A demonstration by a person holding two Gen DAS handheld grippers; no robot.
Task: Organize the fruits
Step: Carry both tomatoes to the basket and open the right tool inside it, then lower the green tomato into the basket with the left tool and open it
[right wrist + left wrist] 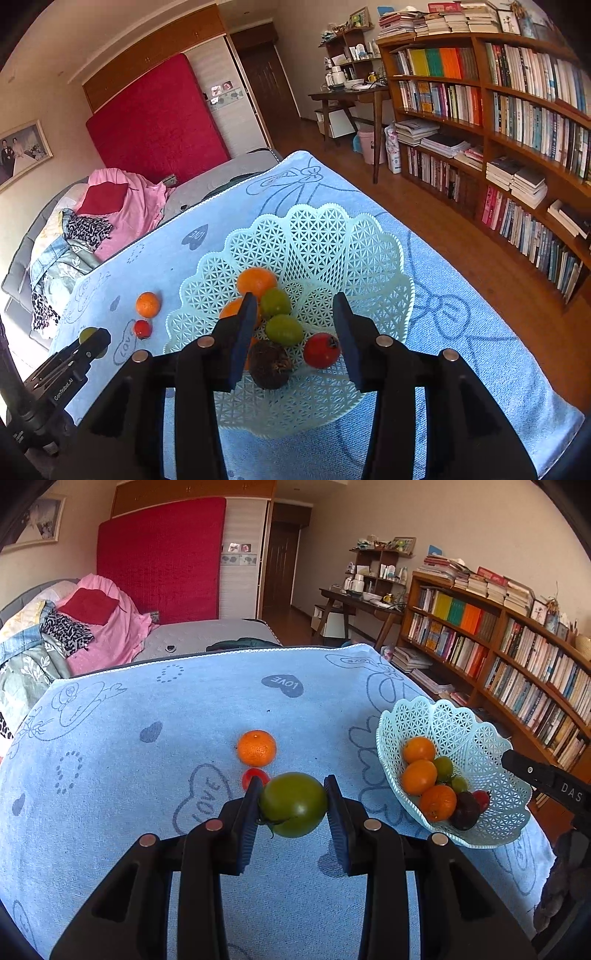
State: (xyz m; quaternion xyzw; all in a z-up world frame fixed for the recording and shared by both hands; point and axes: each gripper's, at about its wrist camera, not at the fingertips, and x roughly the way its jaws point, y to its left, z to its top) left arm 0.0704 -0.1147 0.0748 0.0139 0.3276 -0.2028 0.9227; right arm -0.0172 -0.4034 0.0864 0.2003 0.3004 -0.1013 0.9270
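1. A red mattress (pixel 160 554) is leaned against a wardrobe (pixel 242 554).
2. A bed (pixel 207 637) is heaped with bedding (pixel 55 635).
3. Wooden bookshelves (pixel 498 122) are lined along the wall.
4. A desk (pixel 351 94) is set beside a dark door (pixel 269 88); the floor (pixel 443 229) is wood.

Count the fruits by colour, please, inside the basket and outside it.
Round orange mandarins: 4 (3 in the pale green plastic lattice basket, 1 on the blue towel)
Round green fruits: 3 (2 in the basket, 1 in the left gripper)
Small red fruits: 2 (1 in the basket, 1 on the towel)
Dark purple fruit: 1 (in the basket)
Total: 10
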